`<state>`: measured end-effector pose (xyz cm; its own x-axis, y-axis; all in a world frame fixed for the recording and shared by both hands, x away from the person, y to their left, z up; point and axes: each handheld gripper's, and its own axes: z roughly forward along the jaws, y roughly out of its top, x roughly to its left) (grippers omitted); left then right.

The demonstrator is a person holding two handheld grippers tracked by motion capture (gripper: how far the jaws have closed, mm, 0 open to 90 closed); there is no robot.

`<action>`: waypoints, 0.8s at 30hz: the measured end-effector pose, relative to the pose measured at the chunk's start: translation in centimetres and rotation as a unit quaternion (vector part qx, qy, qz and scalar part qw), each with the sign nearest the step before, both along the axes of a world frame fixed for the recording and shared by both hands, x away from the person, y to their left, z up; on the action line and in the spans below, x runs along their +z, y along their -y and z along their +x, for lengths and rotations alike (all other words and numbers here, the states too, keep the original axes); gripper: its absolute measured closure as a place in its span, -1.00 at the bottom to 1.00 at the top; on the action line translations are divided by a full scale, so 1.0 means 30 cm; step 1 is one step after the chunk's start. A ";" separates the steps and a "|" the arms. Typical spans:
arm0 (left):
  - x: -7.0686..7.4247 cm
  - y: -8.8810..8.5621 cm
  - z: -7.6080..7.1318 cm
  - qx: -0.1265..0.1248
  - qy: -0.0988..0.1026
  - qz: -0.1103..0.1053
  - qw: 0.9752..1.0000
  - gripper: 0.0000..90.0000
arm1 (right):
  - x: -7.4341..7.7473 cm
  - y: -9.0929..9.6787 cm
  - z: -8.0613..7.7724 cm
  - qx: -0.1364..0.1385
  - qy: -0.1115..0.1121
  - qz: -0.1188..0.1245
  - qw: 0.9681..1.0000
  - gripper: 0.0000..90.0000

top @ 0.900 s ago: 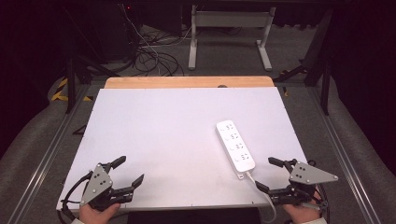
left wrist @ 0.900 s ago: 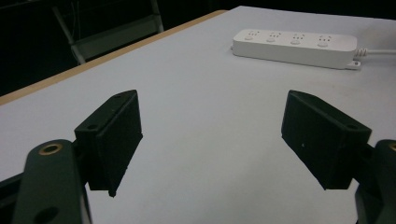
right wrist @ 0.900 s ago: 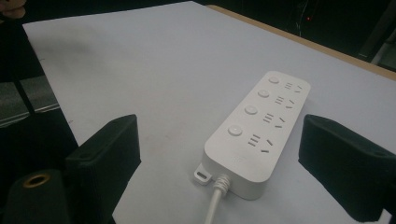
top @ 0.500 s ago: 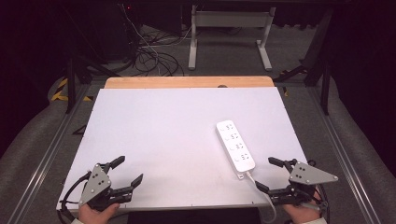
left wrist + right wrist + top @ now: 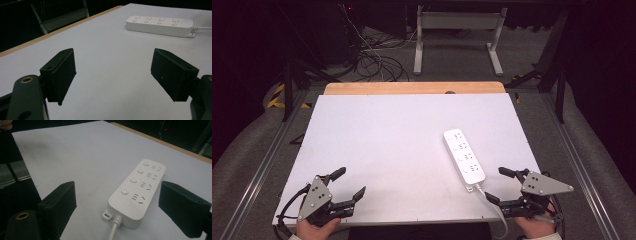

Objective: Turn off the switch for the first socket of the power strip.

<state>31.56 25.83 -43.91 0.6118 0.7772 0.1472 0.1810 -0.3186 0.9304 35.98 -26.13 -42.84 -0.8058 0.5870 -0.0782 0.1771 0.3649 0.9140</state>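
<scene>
A white power strip (image 5: 464, 156) with several sockets lies on the white table top (image 5: 387, 140), right of the middle, its cord trailing off the near edge. My right gripper (image 5: 501, 185) rests at the near right corner, jaws open and empty, just right of the strip's cord end. The right gripper view has the power strip (image 5: 138, 188) close ahead, between and beyond the open jaws. My left gripper (image 5: 352, 183) sits at the near left corner, open and empty. In the left gripper view the power strip (image 5: 160, 25) lies far off across bare table.
The table's far edge is a wooden strip (image 5: 412, 88). Beyond it on the dark floor are tangled cables (image 5: 372, 60) and a metal frame's legs (image 5: 457, 40). Metal rails (image 5: 262, 165) run along both sides of the table.
</scene>
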 end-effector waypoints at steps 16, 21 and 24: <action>0.001 -0.002 0.000 0.003 0.001 0.002 1.000 -0.54 | 0.054 -0.068 0.072 0.006 -0.006 -0.024 1.000 -0.39; 0.000 -0.001 -0.001 0.003 -0.001 -0.001 1.000 -0.54 | 0.069 -0.093 0.098 0.012 -0.012 -0.026 1.000 -0.34; 0.000 -0.001 0.000 0.003 -0.001 0.000 1.000 -0.54 | 0.075 -0.107 0.110 0.014 -0.014 -0.026 0.999 -0.33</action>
